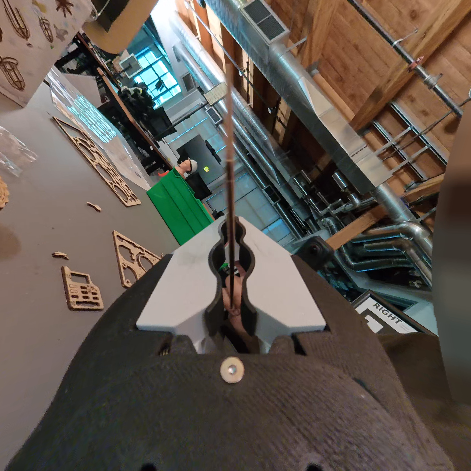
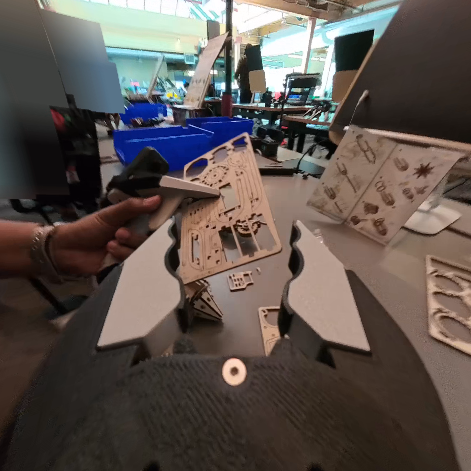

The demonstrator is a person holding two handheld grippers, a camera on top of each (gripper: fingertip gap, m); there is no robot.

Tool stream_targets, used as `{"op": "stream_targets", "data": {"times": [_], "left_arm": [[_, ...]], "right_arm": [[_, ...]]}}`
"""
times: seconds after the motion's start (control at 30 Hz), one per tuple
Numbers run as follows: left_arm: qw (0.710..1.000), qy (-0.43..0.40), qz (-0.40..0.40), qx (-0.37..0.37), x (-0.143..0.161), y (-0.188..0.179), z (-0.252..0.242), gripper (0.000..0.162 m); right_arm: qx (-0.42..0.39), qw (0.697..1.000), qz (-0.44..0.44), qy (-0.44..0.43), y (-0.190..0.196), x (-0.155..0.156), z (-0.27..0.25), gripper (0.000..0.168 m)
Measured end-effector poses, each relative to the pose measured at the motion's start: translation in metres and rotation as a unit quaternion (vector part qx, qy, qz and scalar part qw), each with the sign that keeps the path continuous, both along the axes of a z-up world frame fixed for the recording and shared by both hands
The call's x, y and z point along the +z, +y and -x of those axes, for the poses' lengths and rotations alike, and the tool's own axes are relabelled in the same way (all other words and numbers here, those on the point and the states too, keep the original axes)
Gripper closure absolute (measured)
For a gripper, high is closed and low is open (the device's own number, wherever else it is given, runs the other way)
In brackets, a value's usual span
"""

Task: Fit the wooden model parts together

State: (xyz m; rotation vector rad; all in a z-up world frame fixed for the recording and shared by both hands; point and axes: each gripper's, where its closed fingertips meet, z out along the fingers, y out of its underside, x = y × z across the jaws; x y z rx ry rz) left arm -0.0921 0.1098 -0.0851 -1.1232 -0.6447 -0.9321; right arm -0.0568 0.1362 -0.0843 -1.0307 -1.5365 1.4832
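My left gripper (image 1: pixel 230 224) is shut on a thin laser-cut wooden sheet (image 1: pixel 230 153), which I see edge-on as a dark line running up from the pads. In the right wrist view a hand holds that gripper (image 2: pixel 216 195) at the left, and it pinches the tilted sheet (image 2: pixel 229 209) by its left edge above the table. My right gripper (image 2: pixel 234 223) is open and empty, just in front of the sheet. A small wooden part (image 2: pixel 239 280) and a partly built wooden model (image 2: pixel 204 303) lie on the grey table (image 2: pixel 318 204) below.
More wooden frames lie on the table at the left (image 1: pixel 99 163) (image 1: pixel 130 257) and the right (image 2: pixel 448 300). An instruction sheet (image 2: pixel 377 186) leans at the right. Blue bins (image 2: pixel 165 147) stand at the back, and a green bin (image 1: pixel 175 206) at the table edge. About 5 centimetres separates my left fingertips from my right.
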Motion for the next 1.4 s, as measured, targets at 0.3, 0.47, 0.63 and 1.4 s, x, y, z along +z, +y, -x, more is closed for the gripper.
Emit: {"op": "stream_targets", "data": {"times": [0.3,0.47,0.63,1.4], "left_arm": [[0.999,-0.014,-0.015,-0.025,0.002,0.004,-0.012,0.162],[0.998,-0.011,-0.032,-0.043,0.006,0.003,-0.016,0.135],[0.999,0.023,-0.022,-0.031,0.004,0.001,-0.012,0.132],[0.995,0.103,-0.003,-0.016,-0.002,0.002,-0.019,0.161]], "right_arm": [[0.155,0.942,0.268,-0.127,-0.014,-0.018,-0.002,0.131],[0.190,0.911,0.345,-0.122,-0.004,-0.008,-0.006,0.168],[0.185,0.892,0.399,-0.100,0.016,0.001,-0.006,0.168],[0.191,0.871,0.441,-0.102,0.023,-0.001,-0.005,0.168]]}}
